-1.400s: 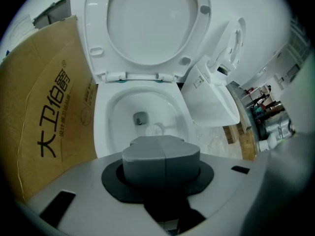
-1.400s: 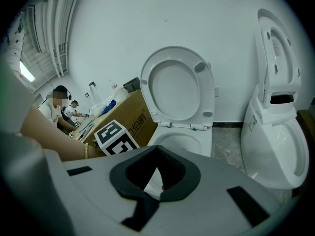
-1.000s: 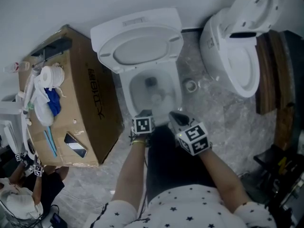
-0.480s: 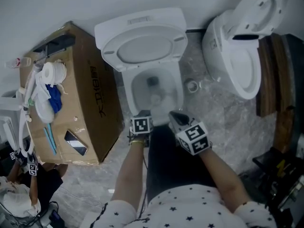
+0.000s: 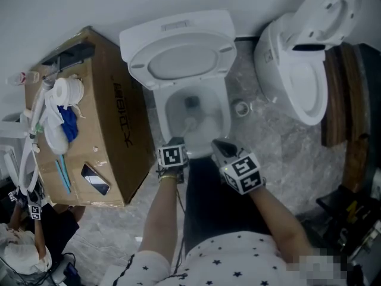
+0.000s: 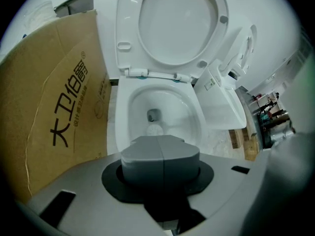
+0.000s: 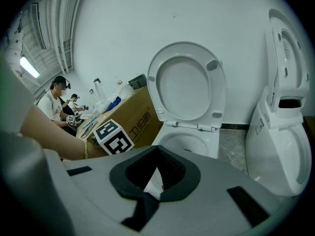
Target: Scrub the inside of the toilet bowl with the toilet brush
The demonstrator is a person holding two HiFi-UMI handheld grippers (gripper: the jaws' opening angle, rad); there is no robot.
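Inside the white ceramic toilet bowl [image 5: 171, 109], work the pale toilet brush [image 5: 189, 123], clenched in the left tool [image 5: 180, 141], round every wall; right tool [image 5: 218, 143] released

the white ceramic toilet [image 5: 172, 27] stands against the wall [image 5: 89, 5], seat [image 5: 178, 61] raised behind its bowl [image 5: 205, 109]. the brown cardboard box [image 5: 116, 130] sits just left of it; a second white toilet [image 5: 280, 46] stands right, apart.
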